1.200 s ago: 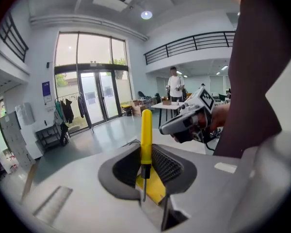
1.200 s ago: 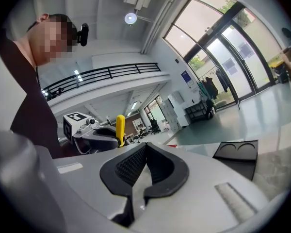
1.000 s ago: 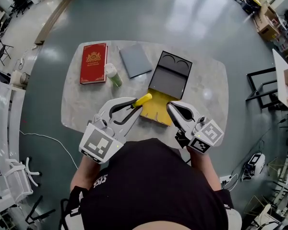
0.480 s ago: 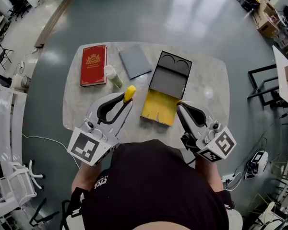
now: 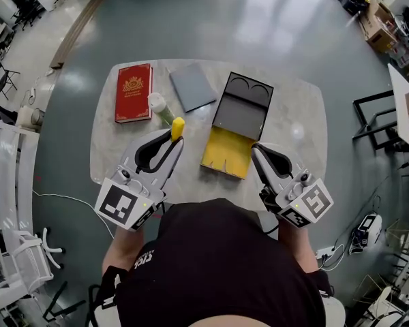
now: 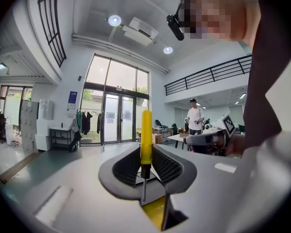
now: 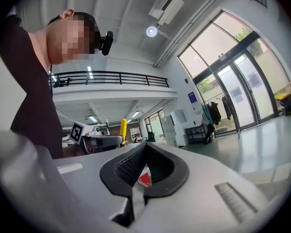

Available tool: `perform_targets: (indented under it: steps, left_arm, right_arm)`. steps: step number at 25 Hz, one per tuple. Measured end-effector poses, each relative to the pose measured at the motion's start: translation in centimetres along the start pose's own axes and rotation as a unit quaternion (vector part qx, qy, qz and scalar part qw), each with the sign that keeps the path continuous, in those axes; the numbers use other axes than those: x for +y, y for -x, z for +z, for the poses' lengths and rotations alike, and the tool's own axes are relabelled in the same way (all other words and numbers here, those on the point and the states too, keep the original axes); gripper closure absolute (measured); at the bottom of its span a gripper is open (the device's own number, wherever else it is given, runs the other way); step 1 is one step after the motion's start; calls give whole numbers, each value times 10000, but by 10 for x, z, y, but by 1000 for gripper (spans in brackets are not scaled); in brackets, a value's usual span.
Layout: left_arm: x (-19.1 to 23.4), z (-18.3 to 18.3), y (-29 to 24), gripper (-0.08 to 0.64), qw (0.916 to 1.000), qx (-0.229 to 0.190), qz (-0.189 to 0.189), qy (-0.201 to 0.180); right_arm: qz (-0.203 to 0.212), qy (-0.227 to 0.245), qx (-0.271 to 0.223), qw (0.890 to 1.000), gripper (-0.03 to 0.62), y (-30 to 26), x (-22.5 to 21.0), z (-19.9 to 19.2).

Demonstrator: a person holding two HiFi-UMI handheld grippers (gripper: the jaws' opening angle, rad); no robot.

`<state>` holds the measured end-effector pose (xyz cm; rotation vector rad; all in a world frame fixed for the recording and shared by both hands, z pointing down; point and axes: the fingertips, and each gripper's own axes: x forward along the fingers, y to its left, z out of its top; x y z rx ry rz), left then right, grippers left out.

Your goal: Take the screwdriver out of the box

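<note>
My left gripper [image 5: 172, 144] is shut on the screwdriver [image 5: 178, 129], gripping its yellow handle. It hangs above the table, left of the box and clear of it. In the left gripper view the screwdriver [image 6: 146, 135] stands upright between the pads of the left gripper [image 6: 145, 153], metal shaft pointing down. The box [image 5: 242, 111] is an open black tray with a yellow flap [image 5: 225, 152] folded toward me. My right gripper [image 5: 258, 150] hovers at the box's right front corner, shut and holding nothing. In the right gripper view the tips of the right gripper [image 7: 145, 147] meet, and the screwdriver [image 7: 123, 127] shows beyond.
A red book [image 5: 133, 90], a grey pad [image 5: 192, 86] and a green-and-white bottle [image 5: 160, 106] lie on the left half of the pale table [image 5: 296, 114]. The bottle is just beyond the screwdriver tip. Grey floor surrounds the table.
The left gripper has carried the screwdriver left and up, away from the yellow flap, and turned it from slanted to upright. The right gripper has risen and drifted slightly right.
</note>
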<state>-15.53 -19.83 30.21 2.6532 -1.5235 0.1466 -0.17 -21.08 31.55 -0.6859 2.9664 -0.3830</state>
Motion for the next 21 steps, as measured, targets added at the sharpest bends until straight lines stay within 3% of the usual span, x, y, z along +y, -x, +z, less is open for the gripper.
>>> perform_targets:
  steps: [21]
  left_arm:
    - [-6, -9, -9, 488, 9999, 43, -94, 106]
  right_arm:
    - [59, 0, 230, 9997, 580, -2, -3, -18]
